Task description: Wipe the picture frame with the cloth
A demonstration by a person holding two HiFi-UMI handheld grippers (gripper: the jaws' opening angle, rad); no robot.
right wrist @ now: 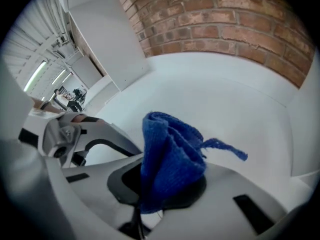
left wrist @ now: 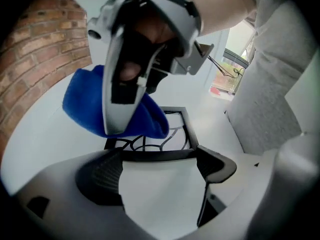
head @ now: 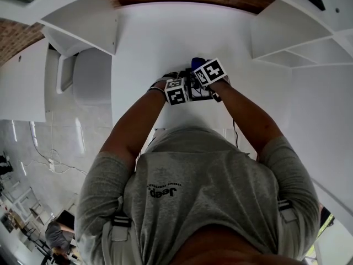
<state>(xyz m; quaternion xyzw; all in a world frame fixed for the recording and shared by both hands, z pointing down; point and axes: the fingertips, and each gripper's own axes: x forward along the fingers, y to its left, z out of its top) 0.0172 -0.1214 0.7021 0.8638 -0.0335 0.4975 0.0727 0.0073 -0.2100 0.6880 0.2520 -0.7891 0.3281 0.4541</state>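
**Left gripper** (left wrist: 157, 170): its jaws are closed on the near edge of the picture frame (left wrist: 160, 155). The black bar spans from pad to pad, and the frame reaches away from the jaws over the white table (left wrist: 45, 144).

**Right gripper** (right wrist: 167, 184): its jaws are pressed together on a bunched blue cloth (right wrist: 170, 154). A loose tail of the cloth trails to the right.

**Relation of the two.** In the left gripper view, the right gripper comes down from above. The cloth covers the frame's far left corner and seems to rest on it, though contact cannot be confirmed. The wire-like pattern inside the frame shows to the right of the cloth.

**Step in hand.** This is judged to be the wiping itself, at or near its start, with one gripper steadying the frame and the other applying the cloth.

**Next move.** The cloth likely has to be drawn along the bars and across the uncovered right side. Pressure should be light, since the frame is held by one edge only and could twist in the jaws.

**Surroundings.** In the head view both grippers meet in front of the person, over the table. A brick wall (right wrist: 225, 24) lies beyond.

**Containers.** No box, tray or bin shows in any view.
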